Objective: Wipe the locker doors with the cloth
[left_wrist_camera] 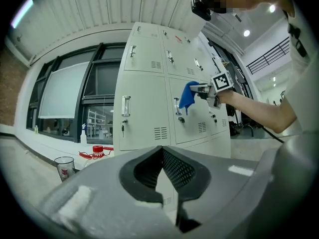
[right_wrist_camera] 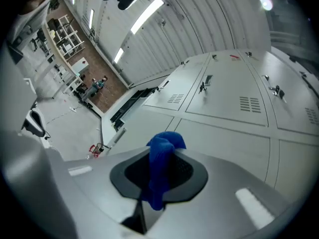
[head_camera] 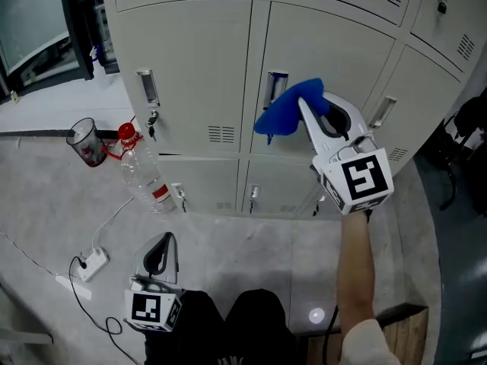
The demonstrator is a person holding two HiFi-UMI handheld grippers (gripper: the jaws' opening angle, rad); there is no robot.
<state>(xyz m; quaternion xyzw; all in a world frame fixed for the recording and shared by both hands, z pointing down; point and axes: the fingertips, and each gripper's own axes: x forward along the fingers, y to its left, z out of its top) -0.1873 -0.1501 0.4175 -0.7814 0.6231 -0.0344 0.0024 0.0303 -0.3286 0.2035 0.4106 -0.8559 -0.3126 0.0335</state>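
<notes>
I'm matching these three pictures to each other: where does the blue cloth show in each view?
Head view: cloth upper centre, in front of the lockers.
Left gripper view: cloth small, right of centre, by the same lockers.
Right gripper view: cloth centre, between the jaws.
Shared landmark: the lockers.

Head cam steep down, L cam low/far, R cam close; all share lockers (head_camera: 190, 74).

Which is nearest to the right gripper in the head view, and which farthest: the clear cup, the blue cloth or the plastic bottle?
1. Blue cloth, clamped in the right gripper.
2. Plastic bottle, off to the left, lower down.
3. Clear cup, farthest left, past the bottle.
</notes>
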